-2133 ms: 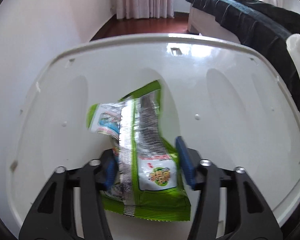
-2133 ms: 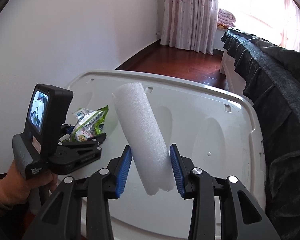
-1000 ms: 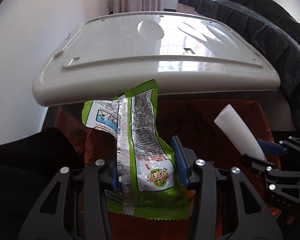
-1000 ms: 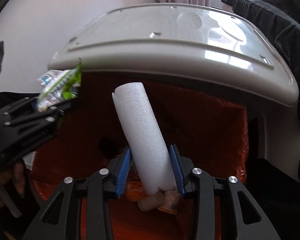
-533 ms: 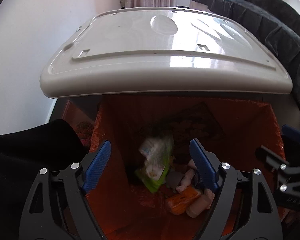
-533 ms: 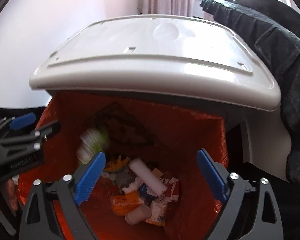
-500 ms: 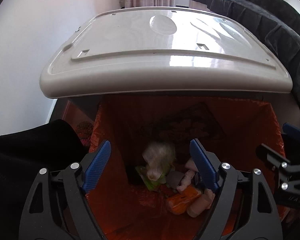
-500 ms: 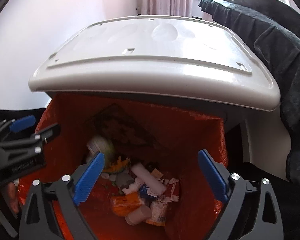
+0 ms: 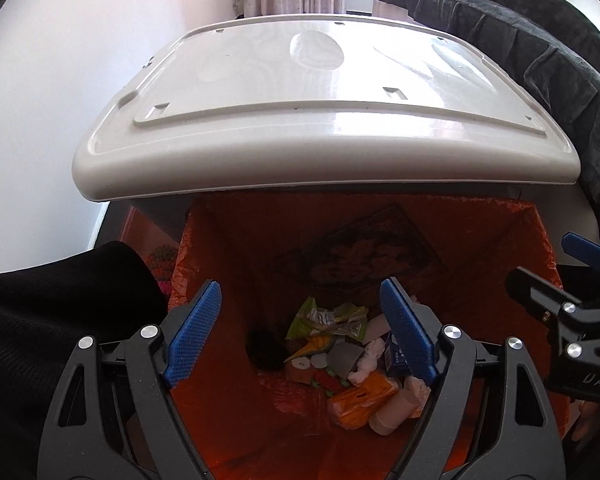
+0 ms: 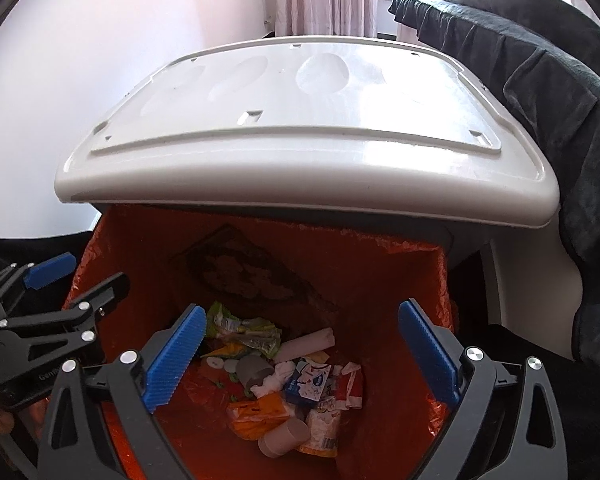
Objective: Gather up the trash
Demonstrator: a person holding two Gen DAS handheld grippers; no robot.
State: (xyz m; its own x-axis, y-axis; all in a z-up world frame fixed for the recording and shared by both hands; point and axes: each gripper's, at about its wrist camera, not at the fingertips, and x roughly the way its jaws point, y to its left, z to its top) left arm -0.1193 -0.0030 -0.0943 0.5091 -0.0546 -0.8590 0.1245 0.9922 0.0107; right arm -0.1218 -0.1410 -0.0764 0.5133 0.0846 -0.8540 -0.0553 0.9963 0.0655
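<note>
I'm above the bin (image 9: 228, 232) looking down into it, its lid (image 9: 324, 120) raised behind the opening. Inside the liner (image 10: 380, 280), the snack wrapper (image 10: 242, 330) lies at the back left of the heap, the foam tube (image 10: 306, 342) just to its right. My left tongs (image 9: 300, 332) hang beside the right tongs (image 10: 300, 352), both over the opening. A blanket (image 10: 540, 60) lies to the right.

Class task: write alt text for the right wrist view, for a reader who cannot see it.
An open right gripper hangs empty above a bin lined with an orange bag, its white lid raised behind. Trash lies at the bottom, including a green wrapper and a white foam tube. The left gripper shows at left.
</note>
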